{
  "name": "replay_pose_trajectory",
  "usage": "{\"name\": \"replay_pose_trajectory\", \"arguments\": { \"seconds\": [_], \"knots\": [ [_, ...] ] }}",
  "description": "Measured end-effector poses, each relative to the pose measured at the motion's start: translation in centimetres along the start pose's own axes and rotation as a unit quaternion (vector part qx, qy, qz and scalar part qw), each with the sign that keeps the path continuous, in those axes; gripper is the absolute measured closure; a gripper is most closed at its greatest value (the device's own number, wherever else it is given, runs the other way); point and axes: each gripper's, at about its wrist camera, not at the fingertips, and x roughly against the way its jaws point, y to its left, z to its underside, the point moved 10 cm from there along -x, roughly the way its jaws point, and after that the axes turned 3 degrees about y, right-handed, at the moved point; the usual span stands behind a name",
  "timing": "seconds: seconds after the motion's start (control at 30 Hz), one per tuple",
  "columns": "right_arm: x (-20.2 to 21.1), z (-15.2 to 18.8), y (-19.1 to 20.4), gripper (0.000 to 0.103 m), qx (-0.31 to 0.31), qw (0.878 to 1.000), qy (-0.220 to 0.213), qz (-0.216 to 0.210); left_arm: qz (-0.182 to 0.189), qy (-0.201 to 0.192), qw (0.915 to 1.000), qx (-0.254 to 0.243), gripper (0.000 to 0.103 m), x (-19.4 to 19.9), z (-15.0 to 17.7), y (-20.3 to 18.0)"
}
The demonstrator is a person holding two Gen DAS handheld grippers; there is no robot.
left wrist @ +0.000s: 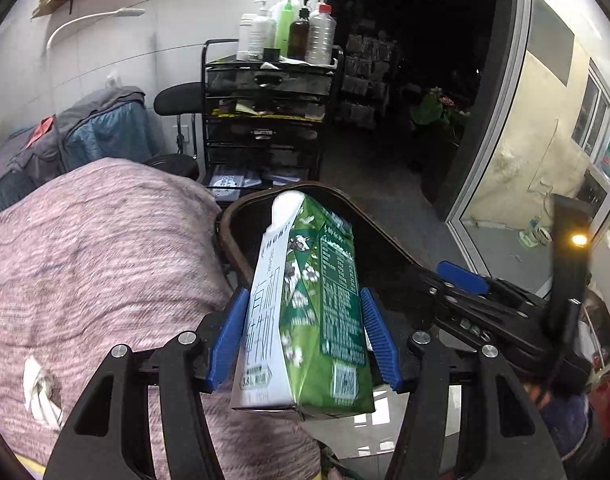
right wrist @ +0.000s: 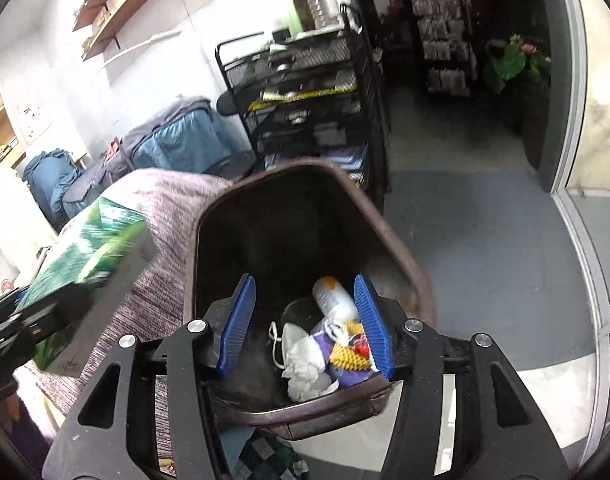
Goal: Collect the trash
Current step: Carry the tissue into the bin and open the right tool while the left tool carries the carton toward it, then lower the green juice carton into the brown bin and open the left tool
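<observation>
Over the brown bin (right wrist: 389,236), left gripper (left wrist: 305,336) clamping a green milk carton (left wrist: 309,304), right gripper (right wrist: 305,324) parted, empty, above crumpled trash (right wrist: 325,344).

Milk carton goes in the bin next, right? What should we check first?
1. Left gripper pads clamp the milk carton: ok.
2. Carton is over the bin opening: not ok, it is beside the rim in the right wrist view.
3. Right gripper is open and holds nothing: ok.
4. Right gripper is clear of the opening: not ok, it hangs above the trash.
5. Room left in the bin: ok.
</observation>
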Motion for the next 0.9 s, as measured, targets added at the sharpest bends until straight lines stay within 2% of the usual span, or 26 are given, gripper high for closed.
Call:
{"name": "replay_pose_trajectory", "arguments": {
  "seconds": [0.1,0.27,0.43,0.53,0.63,0.7,0.77,0.9],
  "knots": [
    [1.1,-0.5,-0.5,0.051,0.001,1.0,-0.016,0.007,0.004,0.004,0.9999,-0.01,0.048,-0.7,-0.6,-0.9],
    [1.8,-0.5,-1.9,0.051,-0.008,1.0,-0.017,0.016,0.004,0.009,0.9998,-0.016,0.053,-2.3,-1.8,-1.7],
    [1.5,0.0,-3.0,0.051,-0.019,1.0,-0.007,0.022,0.006,0.024,0.9997,-0.008,0.054,-4.1,-2.9,-1.8],
    [0.5,0.7,-3.0,0.051,-0.023,1.0,0.012,0.016,0.021,0.051,0.9985,0.006,0.053,-5.8,-2.6,-1.6],
    [-0.3,1.3,-3.0,0.051,-0.038,0.999,0.024,0.007,0.005,0.069,0.9974,0.019,0.052,-7.5,-2.5,-1.0],
    [-0.4,1.4,-2.9,0.051,-0.038,0.999,0.025,0.008,0.016,0.075,0.9967,0.024,0.046,-7.9,-2.5,-0.9],
    [-0.3,1.4,-3.1,0.051,-0.041,0.999,0.023,0.009,0.013,0.069,0.9971,0.031,0.032,-7.7,-2.6,-0.4],
    [-0.3,1.1,-3.5,0.051,-0.042,0.999,0.02,0.018,0.025,0.058,0.997,0.044,0.024,-6.6,-2.6,0.4]
  ]
}}
